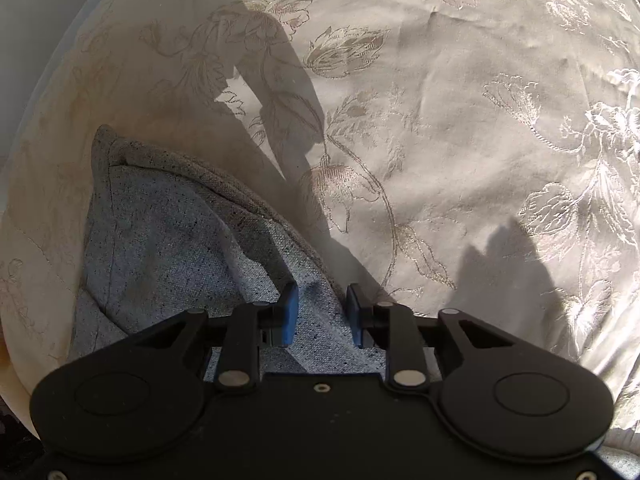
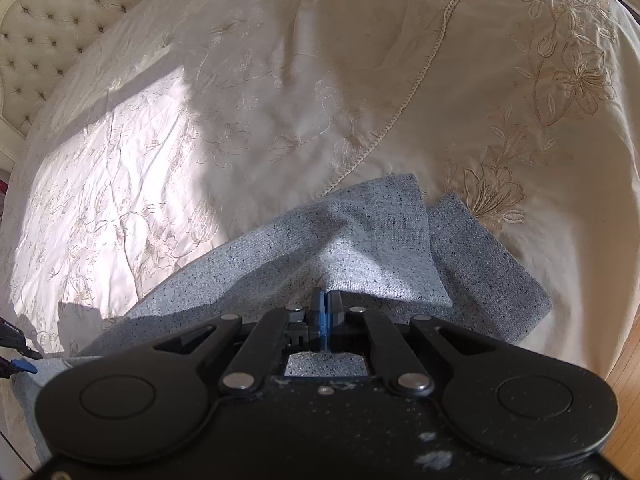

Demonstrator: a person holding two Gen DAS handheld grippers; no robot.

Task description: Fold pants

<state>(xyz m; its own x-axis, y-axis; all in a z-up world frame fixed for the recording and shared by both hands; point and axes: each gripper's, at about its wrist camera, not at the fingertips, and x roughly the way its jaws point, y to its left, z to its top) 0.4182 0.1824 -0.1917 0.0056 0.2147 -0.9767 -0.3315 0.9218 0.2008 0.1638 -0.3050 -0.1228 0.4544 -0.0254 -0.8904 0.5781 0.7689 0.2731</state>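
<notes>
Left wrist view looks almost straight down on the pants (image 1: 168, 240), a speckled grey garment bunched on the bed (image 1: 460, 120). The left gripper (image 1: 322, 312) has its jaws partly apart, one blue pad on either side of a raised ridge of cloth near the garment's edge; the pads do not seem to press it, so this reads as lining up a pinch rather than a hold.

From the right wrist view, the right gripper (image 2: 325, 314) has its jaws closed tight, with pants (image 2: 360, 248) fabric rising from the pads and draping away in 2 overlapping layers, so it looks clamped on the cloth. That grip likely anchors 1 end while the other hand finds a matching spot, so both can lift and lay the fold evenly.

The bed (image 2: 200, 100) wears a cream satin cover embroidered with flowers, with a corded seam across it. Strong sunlight casts hard shadows. A tufted headboard (image 2: 48, 20) stands at the far end, and wooden floor (image 2: 628, 380) shows beside the bed.
</notes>
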